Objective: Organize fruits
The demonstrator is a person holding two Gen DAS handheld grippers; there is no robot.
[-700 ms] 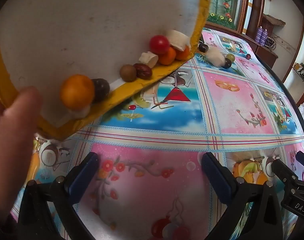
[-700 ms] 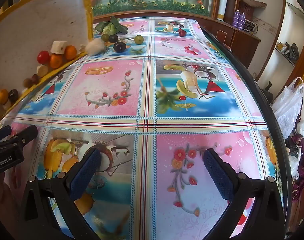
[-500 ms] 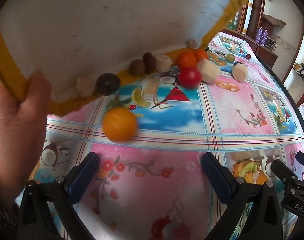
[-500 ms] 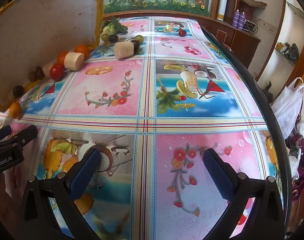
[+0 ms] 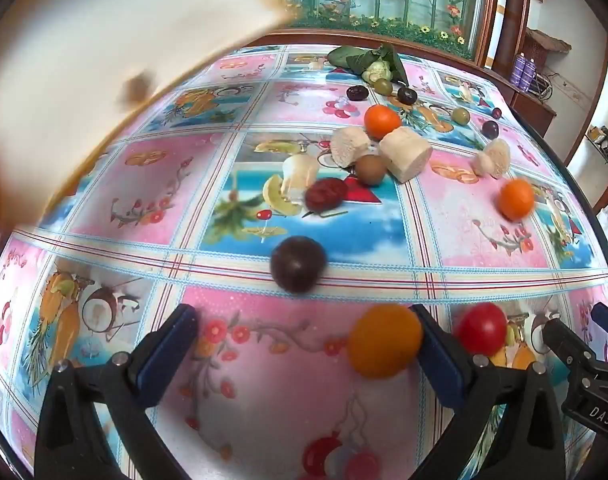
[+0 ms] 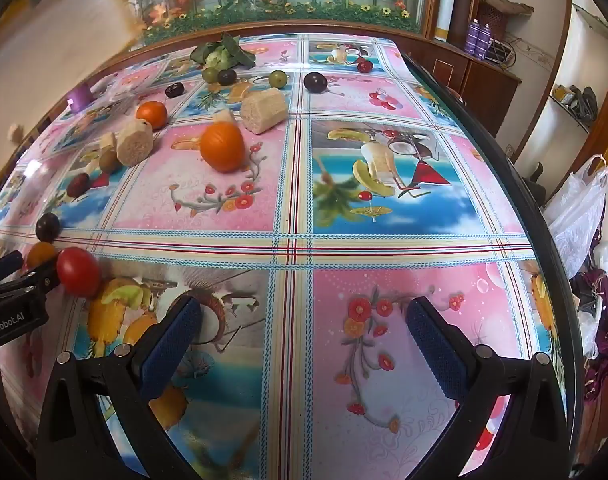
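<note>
Tray [image 5: 84, 60] just tipped and swung up out of the way; its load is now scattered loose over the tabletop [image 5: 304, 380], so sorting hasn't started. Left tool [image 5: 304, 344] and right tool [image 6: 304, 328] both gape wide, holding nothing. Left view shows an orange fruit [image 5: 385, 340] just beside its right finger and a dark plum [image 5: 298, 264] ahead. Right view alone shows the far red cherry [image 6: 364, 65] and a purple cap [image 6: 80, 96].

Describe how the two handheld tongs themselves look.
Both tongs, left and right, look alike: black plastic arms with silver screw heads and textured blue pads on the fingers. The left body, seen from the right camera, bears white "GenRobot.AI" lettering.
</note>
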